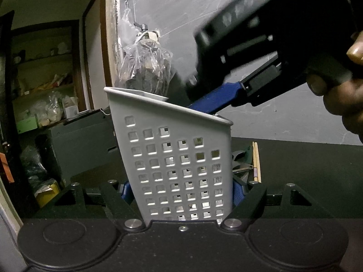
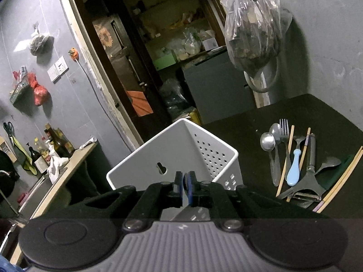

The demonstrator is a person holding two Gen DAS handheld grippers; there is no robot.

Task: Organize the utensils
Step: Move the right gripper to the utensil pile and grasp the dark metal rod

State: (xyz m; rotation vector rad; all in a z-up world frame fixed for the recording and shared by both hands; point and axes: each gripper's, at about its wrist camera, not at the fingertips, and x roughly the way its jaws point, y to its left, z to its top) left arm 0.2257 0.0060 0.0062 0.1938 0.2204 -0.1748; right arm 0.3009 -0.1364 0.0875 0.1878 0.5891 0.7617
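Observation:
A white perforated utensil holder (image 1: 179,167) stands tilted between the fingers of my left gripper (image 1: 181,192), which is shut on its sides. The holder also shows in the right wrist view (image 2: 181,158), just past my right gripper (image 2: 184,179), whose blue pads are pressed together with nothing visible between them. In the left wrist view the right gripper's blue fingers (image 1: 215,100) reach down over the holder's rim. A pile of utensils lies on the dark table: spoons (image 2: 268,142), a fork (image 2: 284,136), a light blue handled tool (image 2: 293,167), a peeler (image 2: 309,181) and chopsticks (image 2: 340,179).
The dark table (image 2: 249,131) ends near the holder at the left. A plastic bag (image 2: 254,27) hangs on the grey wall behind. A doorway with shelves lies beyond. A counter with bottles (image 2: 52,149) stands at the far left. Chopsticks (image 1: 256,161) lie right of the holder.

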